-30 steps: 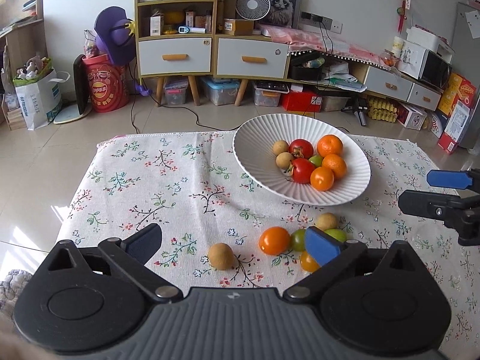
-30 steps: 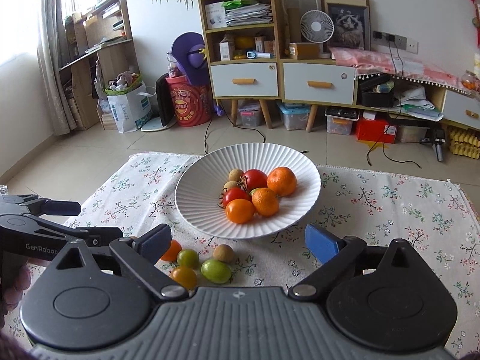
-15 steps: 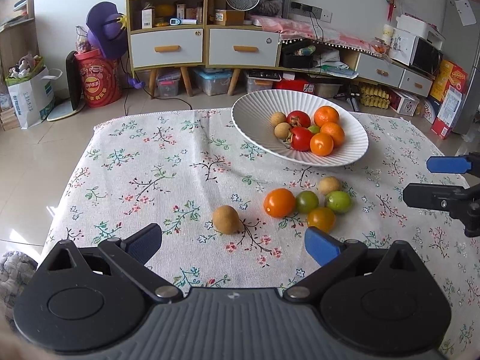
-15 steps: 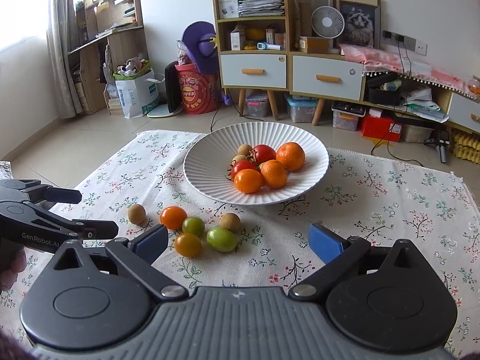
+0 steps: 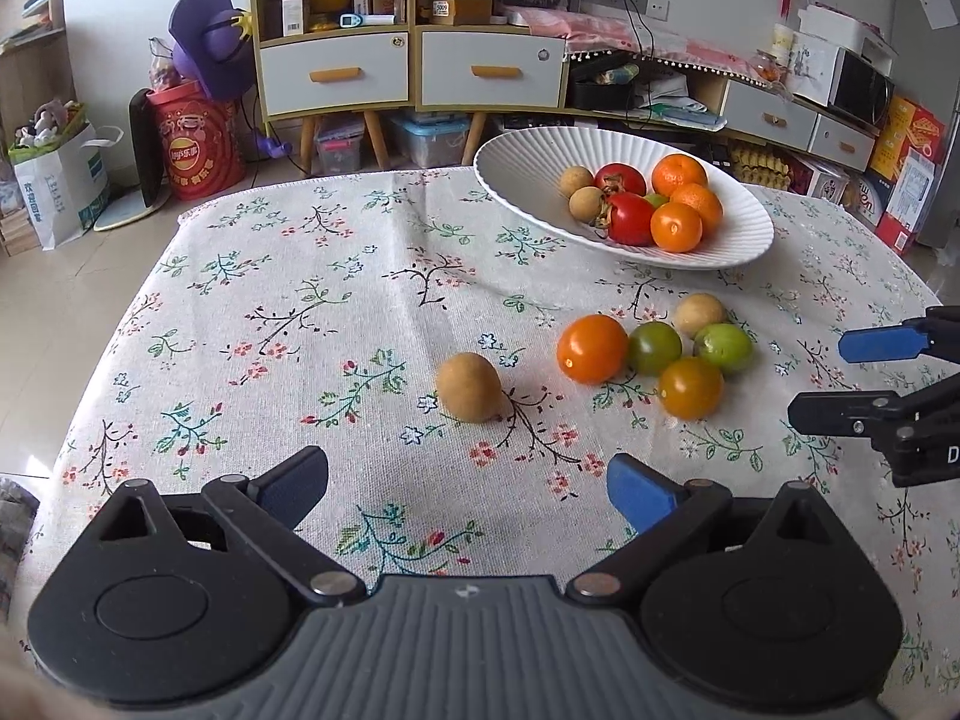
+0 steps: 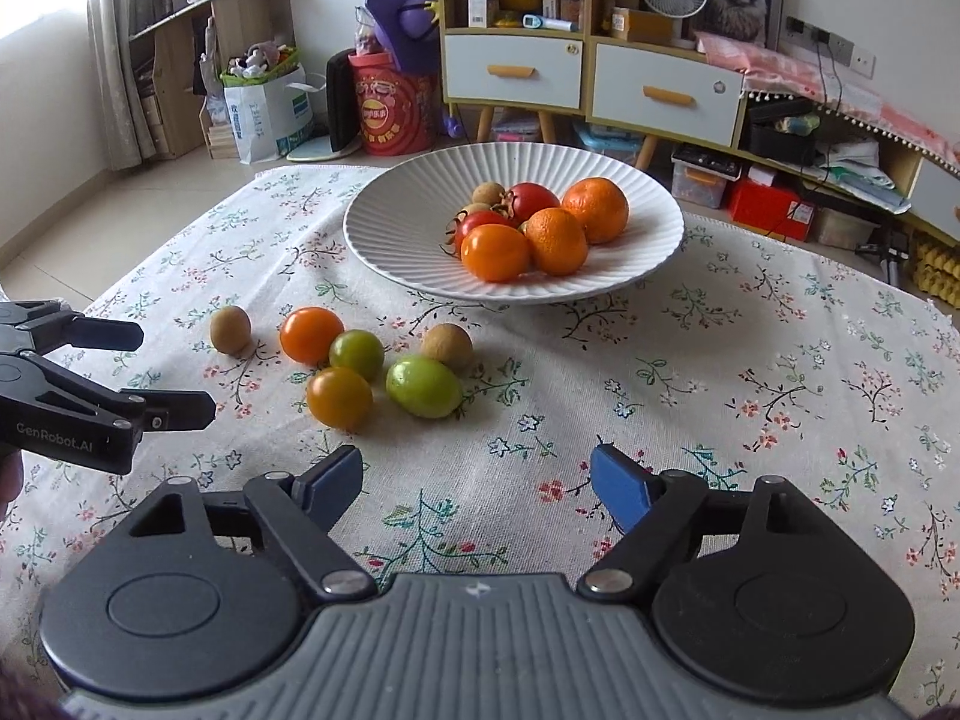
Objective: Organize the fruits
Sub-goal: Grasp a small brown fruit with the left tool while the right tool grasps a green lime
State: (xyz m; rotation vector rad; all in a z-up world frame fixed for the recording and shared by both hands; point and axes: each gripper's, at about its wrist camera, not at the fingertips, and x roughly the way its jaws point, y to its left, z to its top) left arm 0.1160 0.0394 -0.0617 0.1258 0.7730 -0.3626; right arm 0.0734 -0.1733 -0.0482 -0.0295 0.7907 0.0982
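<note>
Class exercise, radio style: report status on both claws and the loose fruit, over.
Left claw open, empty; right claw open, empty, jaws just narrowed. Six fruits loose on tablecloth, brown fruit nearest left claw. Bowl part filled. Path clear.

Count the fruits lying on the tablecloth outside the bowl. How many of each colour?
brown fruits: 2
orange fruits: 2
green fruits: 2
Total: 6

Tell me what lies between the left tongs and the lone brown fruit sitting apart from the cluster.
Only bare flowered tablecloth. In the left wrist view the left tongs are open and empty, with the brown fruit just ahead of them and nothing in between.
</note>
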